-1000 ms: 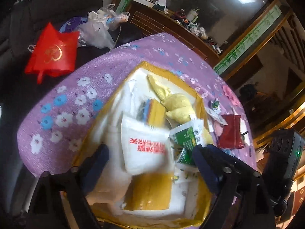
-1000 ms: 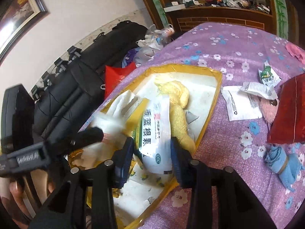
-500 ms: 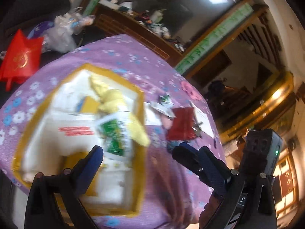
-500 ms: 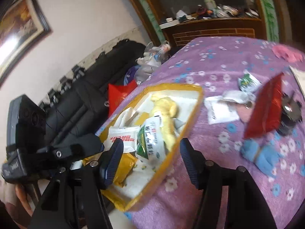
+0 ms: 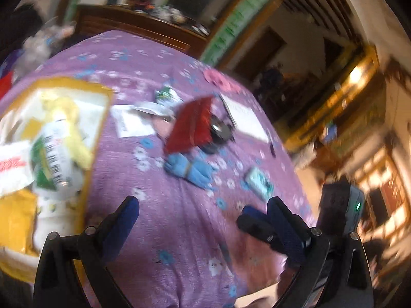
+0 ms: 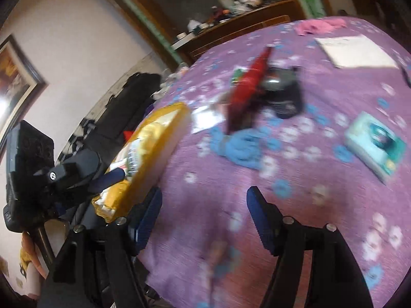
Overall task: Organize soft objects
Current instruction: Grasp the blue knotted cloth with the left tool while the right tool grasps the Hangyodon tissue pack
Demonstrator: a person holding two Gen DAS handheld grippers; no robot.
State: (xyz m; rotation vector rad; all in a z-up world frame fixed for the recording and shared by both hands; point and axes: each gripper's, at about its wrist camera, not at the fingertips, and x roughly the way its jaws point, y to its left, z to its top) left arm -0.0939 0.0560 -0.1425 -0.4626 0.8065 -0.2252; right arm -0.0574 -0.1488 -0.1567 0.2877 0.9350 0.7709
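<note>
A yellow-rimmed box (image 5: 99,118) at the table's left holds soft packets, a green-and-white pouch (image 5: 52,159) and a yellow plush. It also shows in the right wrist view (image 6: 164,138). A blue cloth bundle (image 5: 190,169) lies mid-table, also seen in the right wrist view (image 6: 241,148). Beside it stand a red pouch (image 5: 191,125) and a teal packet (image 5: 258,183). My left gripper (image 5: 203,215) is open and empty above the purple cloth. My right gripper (image 6: 204,213) is open and empty, right of the box.
The table carries a purple flowered cloth (image 5: 179,231). White paper sheets (image 5: 244,118), a pink cloth (image 5: 218,80) and a dark round object (image 6: 282,97) lie on it. A dark sofa (image 6: 123,102) and a wooden cabinet (image 5: 133,25) stand beyond.
Both grippers swung right, away from the box and out over the cloth. The right gripper opened and let go of the green-and-white pouch, which now lies in the box.
</note>
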